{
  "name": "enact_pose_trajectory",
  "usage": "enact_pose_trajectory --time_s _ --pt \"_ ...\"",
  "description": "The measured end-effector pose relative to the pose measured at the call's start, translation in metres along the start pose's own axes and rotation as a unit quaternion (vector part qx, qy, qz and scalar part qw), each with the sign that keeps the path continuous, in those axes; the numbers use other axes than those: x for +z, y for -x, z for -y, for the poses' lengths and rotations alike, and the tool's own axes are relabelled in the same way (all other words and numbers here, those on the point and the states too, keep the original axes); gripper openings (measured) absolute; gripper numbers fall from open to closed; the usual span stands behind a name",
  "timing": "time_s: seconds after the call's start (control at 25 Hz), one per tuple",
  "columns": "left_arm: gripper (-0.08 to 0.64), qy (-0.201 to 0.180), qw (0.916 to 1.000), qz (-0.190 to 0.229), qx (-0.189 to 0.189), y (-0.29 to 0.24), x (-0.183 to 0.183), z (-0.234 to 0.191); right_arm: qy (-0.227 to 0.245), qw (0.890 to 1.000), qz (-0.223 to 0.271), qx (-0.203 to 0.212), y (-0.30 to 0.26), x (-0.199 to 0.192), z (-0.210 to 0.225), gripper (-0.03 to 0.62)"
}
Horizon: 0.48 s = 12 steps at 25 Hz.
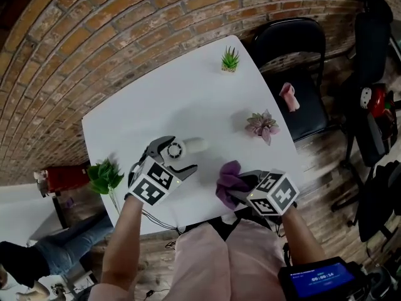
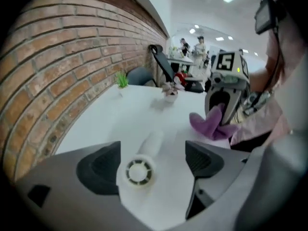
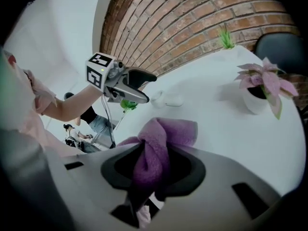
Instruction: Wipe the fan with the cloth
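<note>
A small white hand-held fan (image 1: 182, 149) lies on the white table (image 1: 188, 93), round head toward me and handle pointing away. My left gripper (image 1: 172, 157) hovers over it with its jaws open. In the left gripper view the fan's head (image 2: 138, 171) sits between the two pads, closer to the left one and touched by neither. My right gripper (image 1: 241, 190) is near the table's front edge, shut on a bunched purple cloth (image 1: 229, 180). The cloth (image 3: 161, 143) bulges up between the jaws in the right gripper view.
A pink-leaved potted plant (image 1: 263, 125) stands right of the fan. A small green plant (image 1: 230, 59) sits at the far corner, and another green plant (image 1: 105, 175) at the left edge. A black chair (image 1: 294, 74) stands beyond the table's right side. A brick wall runs behind.
</note>
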<state>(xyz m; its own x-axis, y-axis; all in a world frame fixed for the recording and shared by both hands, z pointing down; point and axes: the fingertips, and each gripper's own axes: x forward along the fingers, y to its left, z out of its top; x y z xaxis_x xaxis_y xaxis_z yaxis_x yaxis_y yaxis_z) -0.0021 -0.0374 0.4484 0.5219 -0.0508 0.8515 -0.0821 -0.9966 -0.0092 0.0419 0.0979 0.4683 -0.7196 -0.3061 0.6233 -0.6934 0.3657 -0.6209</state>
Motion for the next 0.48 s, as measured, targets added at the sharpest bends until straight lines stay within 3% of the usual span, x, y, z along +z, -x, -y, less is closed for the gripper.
enact_pose_trajectory --time_s 0.08,0.2,0.32,0.48 --pt "0.429 -0.068 0.9955 -0.064 -0.014 -0.004 -0.026 -0.012 0.014 1.000 -0.011 0.024 -0.008 0.003 -0.008 0.120" --pt "0.439 -0.146 0.9797 -0.126 -0.055 -0.017 -0.053 -0.020 0.039 0.997 -0.033 0.060 -0.023 0.005 -0.022 0.120" --pt "0.439 -0.187 0.9679 -0.139 -0.094 -0.029 -0.062 -0.018 0.060 0.993 -0.054 0.086 -0.035 0.008 -0.032 0.120" --pt "0.437 -0.213 0.9585 -0.143 -0.124 -0.047 -0.070 -0.017 0.079 0.989 -0.071 0.100 -0.048 0.017 -0.037 0.120"
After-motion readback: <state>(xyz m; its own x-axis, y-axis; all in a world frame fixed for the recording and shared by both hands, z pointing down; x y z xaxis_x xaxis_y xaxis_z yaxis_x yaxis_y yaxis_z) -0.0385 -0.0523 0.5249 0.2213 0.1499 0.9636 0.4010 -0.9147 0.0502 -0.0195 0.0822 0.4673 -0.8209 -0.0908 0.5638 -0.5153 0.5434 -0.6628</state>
